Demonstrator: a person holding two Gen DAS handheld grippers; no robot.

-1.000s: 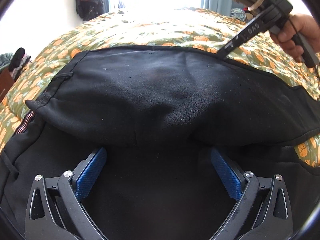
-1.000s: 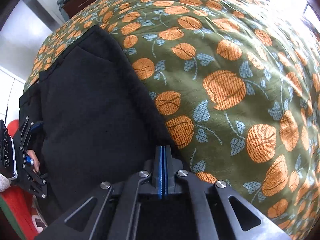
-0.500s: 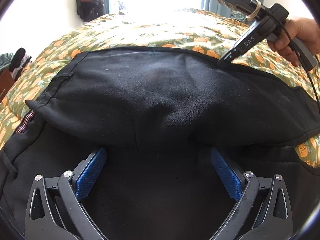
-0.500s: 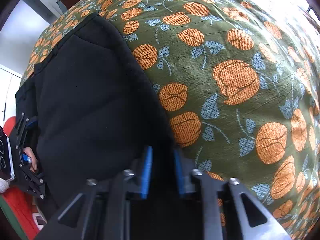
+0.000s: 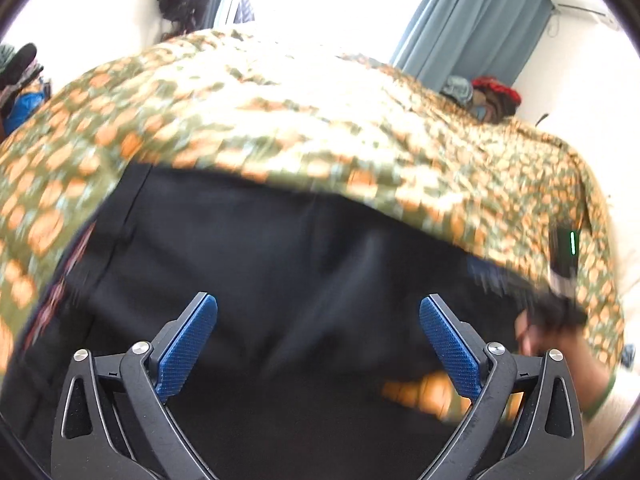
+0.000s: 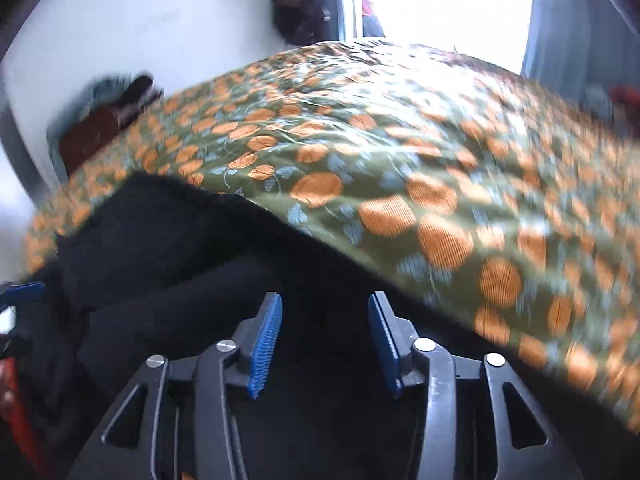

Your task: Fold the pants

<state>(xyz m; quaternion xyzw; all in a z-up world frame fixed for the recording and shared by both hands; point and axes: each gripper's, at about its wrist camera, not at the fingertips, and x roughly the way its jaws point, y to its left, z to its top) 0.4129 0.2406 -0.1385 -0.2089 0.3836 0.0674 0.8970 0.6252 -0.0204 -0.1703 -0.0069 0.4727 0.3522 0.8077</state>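
Across the whole of both views, a bedspread (image 5: 360, 128) in green with orange flowers, and on its near side the black pants (image 5: 280, 248), lying in dark layers with an edge running along the print and a striped trim (image 5: 60, 292) showing at the far left; both views smeared by motion. Seemingly between folds, with nothing lifted and nothing pinched. Above the cloth, the left gripper (image 5: 318, 344), blue pads wide apart and empty. Off to its right, blurred, the right gripper (image 6: 324, 344) in a bare hand (image 5: 536, 336), pads parted less widely and likewise holding nothing; hard to tell whether touching the fabric or just over it. Next, probably: choose an edge or corner of the pants, close both claws on one layer only, then carry it over evenly without dragging the layers beneath.
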